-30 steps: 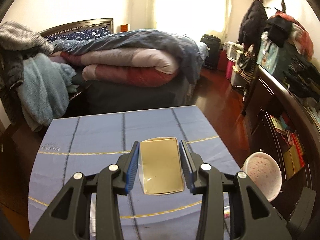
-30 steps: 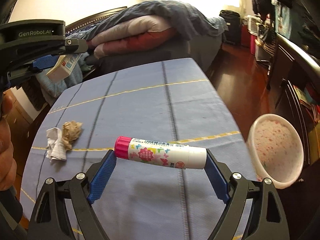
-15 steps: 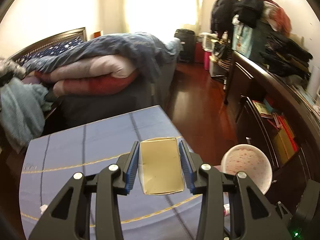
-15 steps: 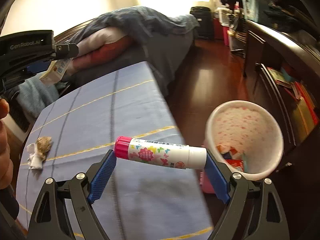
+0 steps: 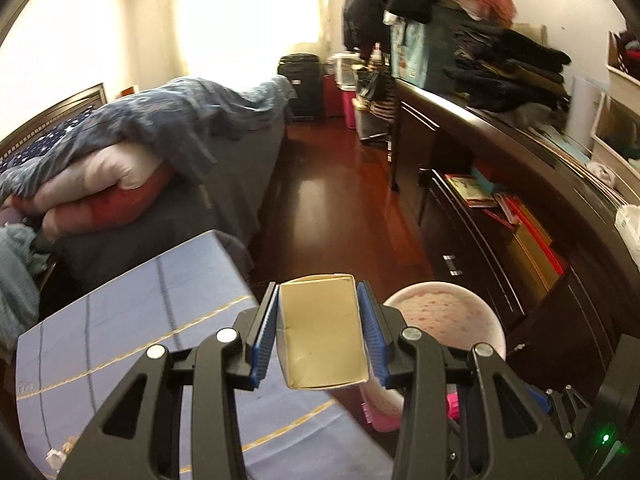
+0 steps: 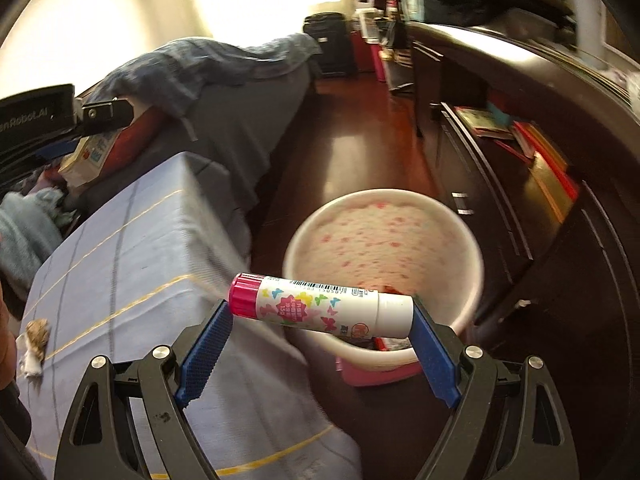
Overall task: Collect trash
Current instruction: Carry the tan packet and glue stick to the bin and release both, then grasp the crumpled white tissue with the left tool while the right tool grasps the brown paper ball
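Bed [image 5: 160,168], red wood floor [image 5: 332,208], dark dresser [image 5: 520,208], seemingly bright window [image 5: 248,12].

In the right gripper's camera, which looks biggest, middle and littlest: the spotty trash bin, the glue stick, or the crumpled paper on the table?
1. Trash bin
2. Glue stick, which looks big partly because it sits nearest the camera, in the right gripper
3. Crumpled paper

The glue stick [image 6: 322,307] hid part of the blurred bin [image 6: 472,256], whose contents could not be made out. The carton [image 5: 322,334] hid the bin's left rim. Crumpled paper [image 5: 54,456] lay half cut off at the frame's edge.
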`<action>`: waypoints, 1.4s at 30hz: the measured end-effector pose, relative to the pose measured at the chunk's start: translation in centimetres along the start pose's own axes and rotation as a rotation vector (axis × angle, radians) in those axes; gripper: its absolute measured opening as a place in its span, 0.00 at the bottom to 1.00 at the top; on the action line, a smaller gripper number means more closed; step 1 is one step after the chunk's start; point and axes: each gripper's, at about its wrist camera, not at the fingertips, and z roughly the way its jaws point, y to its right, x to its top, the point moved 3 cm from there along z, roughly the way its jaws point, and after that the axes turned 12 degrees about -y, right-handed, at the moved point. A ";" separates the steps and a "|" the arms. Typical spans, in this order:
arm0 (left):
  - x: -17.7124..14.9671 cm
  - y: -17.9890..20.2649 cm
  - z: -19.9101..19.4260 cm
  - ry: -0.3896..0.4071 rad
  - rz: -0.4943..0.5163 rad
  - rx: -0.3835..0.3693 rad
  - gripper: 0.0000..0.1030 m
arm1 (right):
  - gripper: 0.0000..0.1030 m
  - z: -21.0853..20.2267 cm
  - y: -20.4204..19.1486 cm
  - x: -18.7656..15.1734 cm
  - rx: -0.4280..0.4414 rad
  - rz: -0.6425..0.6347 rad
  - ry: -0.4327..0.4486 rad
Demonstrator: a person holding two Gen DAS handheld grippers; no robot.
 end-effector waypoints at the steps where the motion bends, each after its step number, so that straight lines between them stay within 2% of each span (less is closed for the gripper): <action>1: 0.1 0.5 0.3 -0.003 0.007 -0.006 0.39 | 0.84 0.1 0.5 0.1 -0.006 0.011 0.000; 14: 1.5 7.0 6.0 -0.069 0.112 -0.109 0.39 | 0.84 1.9 6.3 1.0 -0.096 0.118 -0.004; 24: 1.9 8.8 12.5 -0.197 0.082 -0.230 0.40 | 0.84 5.1 8.2 1.8 -0.149 0.128 -0.012; 27: 2.0 8.7 14.0 -0.220 0.061 -0.257 0.53 | 0.85 6.3 8.3 2.1 -0.165 0.105 -0.008; 29: 1.9 8.4 14.4 -0.219 0.047 -0.270 0.68 | 0.89 6.6 8.4 2.1 -0.170 0.103 -0.006; 31: 1.9 7.8 14.3 -0.209 0.025 -0.279 0.75 | 0.92 6.6 8.4 2.0 -0.159 0.109 0.002; 38: 2.0 5.5 12.0 -0.169 -0.017 -0.262 0.77 | 0.92 5.9 7.5 1.9 -0.148 0.104 -0.012; 42: 1.5 3.4 9.1 -0.130 -0.036 -0.205 0.80 | 0.92 4.4 6.1 1.7 -0.135 0.088 -0.014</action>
